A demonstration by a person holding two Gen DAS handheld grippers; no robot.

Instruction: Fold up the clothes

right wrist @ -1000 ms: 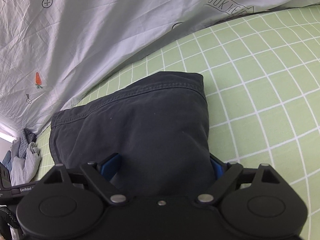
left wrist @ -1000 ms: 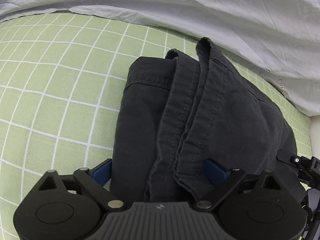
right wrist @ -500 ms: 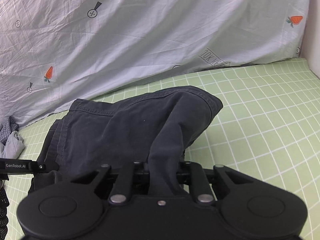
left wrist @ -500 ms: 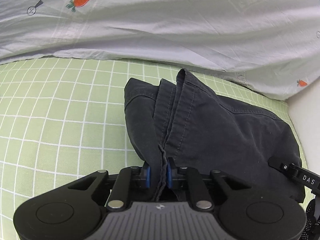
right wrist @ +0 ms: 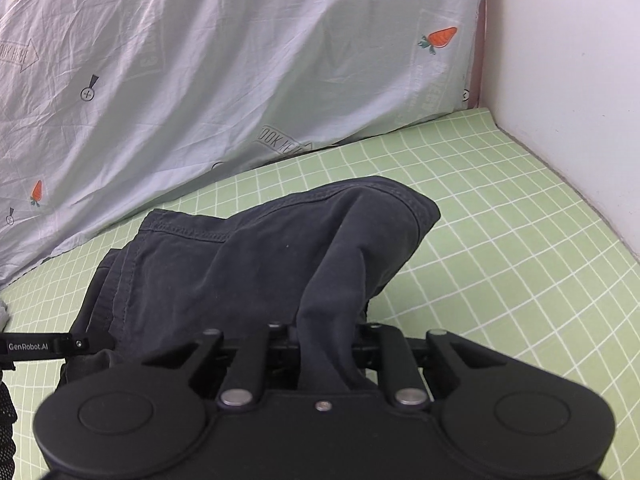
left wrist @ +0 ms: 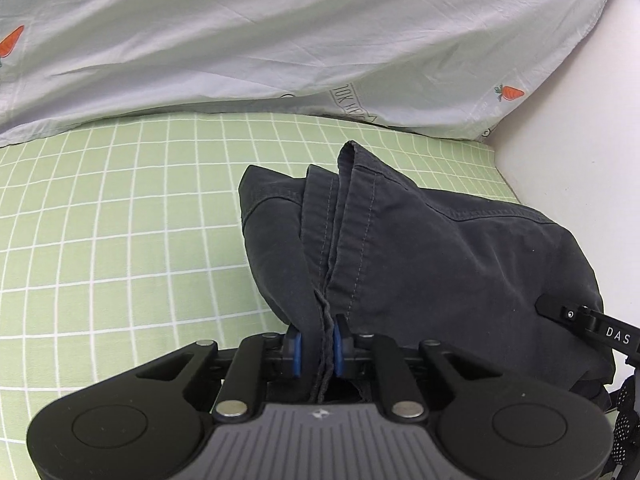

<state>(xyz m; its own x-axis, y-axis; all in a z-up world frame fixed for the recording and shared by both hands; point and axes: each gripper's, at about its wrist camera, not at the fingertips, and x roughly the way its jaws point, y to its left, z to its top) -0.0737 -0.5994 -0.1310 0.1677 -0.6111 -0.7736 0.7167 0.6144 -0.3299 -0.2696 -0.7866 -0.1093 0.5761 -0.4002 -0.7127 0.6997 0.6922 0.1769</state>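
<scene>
A dark grey folded garment [left wrist: 432,256] with stitched hems lies on the green checked sheet [left wrist: 120,240]. My left gripper [left wrist: 318,342] is shut on its stitched edge, with the blue pads [left wrist: 295,346] pressing the cloth from both sides. In the right wrist view the same garment [right wrist: 256,264] hangs from my right gripper [right wrist: 326,344], which is shut on a bunched fold; its pads are hidden by the cloth. The garment is lifted at the near side, and its far edge rests on the sheet.
A pale blue-grey sheet with carrot prints [left wrist: 280,40] hangs behind the bed [right wrist: 240,60]. A white wall [right wrist: 560,80] borders the right side. The other gripper's arm shows at the frame edges [left wrist: 592,328] [right wrist: 40,347].
Both grippers have closed on the garment's near edge and lifted it. The views have tilted up, showing more of the hanging sheet and the white wall.
</scene>
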